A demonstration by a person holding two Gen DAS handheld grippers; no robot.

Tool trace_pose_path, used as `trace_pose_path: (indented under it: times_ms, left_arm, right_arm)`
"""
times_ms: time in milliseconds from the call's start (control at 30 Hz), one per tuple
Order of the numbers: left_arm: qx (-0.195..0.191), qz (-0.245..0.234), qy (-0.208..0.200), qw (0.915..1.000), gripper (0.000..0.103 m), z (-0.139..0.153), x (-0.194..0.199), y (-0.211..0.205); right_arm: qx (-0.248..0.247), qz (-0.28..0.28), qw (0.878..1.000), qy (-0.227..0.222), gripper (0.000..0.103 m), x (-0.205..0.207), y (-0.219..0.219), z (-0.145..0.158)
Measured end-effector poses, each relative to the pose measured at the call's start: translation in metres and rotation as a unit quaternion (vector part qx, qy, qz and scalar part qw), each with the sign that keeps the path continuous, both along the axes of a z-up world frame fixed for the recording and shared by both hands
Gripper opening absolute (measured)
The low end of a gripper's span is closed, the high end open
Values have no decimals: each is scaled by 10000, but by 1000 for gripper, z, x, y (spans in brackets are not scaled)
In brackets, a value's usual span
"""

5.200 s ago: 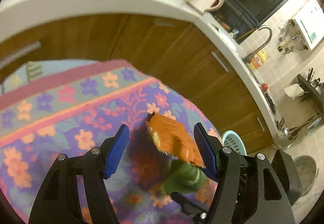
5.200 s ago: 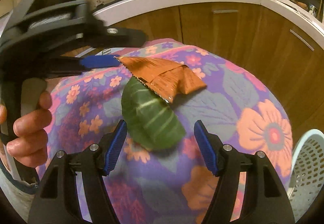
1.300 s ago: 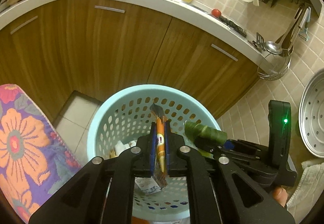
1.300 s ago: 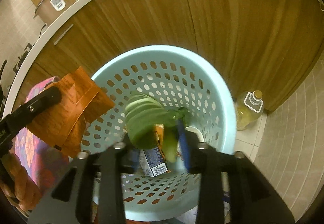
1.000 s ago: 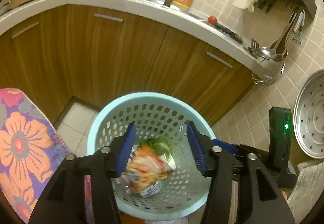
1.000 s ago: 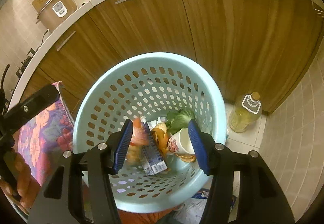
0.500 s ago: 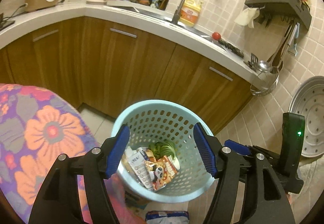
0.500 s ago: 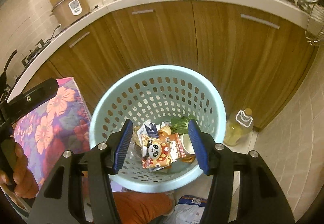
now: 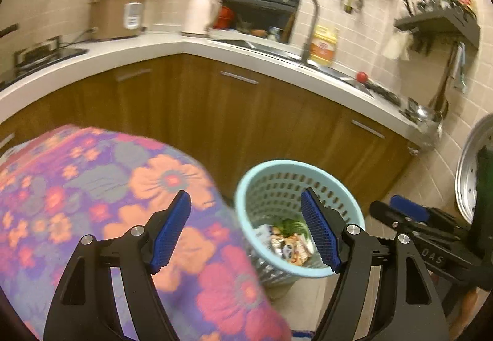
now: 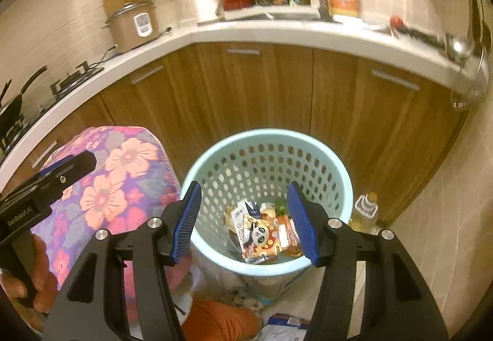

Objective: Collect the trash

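Both grippers are hanging with their blue pads spread wide and nothing between them: the right gripper (image 10: 245, 222) is looking straight down into the blue basket (image 10: 268, 137), while the left gripper (image 9: 246, 230) is straddling the basket's rim and the flowered cloth (image 9: 92, 186). The trash (image 10: 265, 230), wrappers and a carton with some greens, is lying at the basket's bottom, below and ahead of the right fingers. Any further pickup would, I judge, lie away from the basket, on the cloth side nearer the left gripper.

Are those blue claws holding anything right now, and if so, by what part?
Nothing is held. The left gripper and right gripper are both open and empty; the wrappers and leaf lie in the basket.
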State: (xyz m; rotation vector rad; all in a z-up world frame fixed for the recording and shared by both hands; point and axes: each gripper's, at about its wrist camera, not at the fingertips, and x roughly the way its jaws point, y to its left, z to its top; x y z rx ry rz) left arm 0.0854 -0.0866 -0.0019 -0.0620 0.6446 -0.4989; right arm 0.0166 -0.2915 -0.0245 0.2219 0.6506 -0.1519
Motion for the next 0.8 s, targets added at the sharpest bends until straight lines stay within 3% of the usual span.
trace_pose_path:
  times_ms: [133, 333, 433, 533, 800]
  left_arm:
    - [184, 488, -133, 9985, 72, -3, -20, 29]
    - [532, 1218, -464, 9900, 76, -2, -43, 70]
    - [761, 1412, -726, 9844, 79, -1, -52, 76]
    - [965, 1534, -1010, 9782, 81, -1, -59, 75]
    - [1032, 1516, -1263, 9749, 81, -6, -67, 72]
  right_arm:
    - [-43, 101, 9995, -282, 67, -12, 24, 8]
    - [22, 248, 9974, -674, 69, -25, 61, 18]
    - [-196, 217, 9959, -852, 69, -31, 76, 22]
    - [-345, 130, 9944, -994, 72, -36, 88, 24]
    - [-541, -96, 9926, -1085, 72, -36, 98, 19]
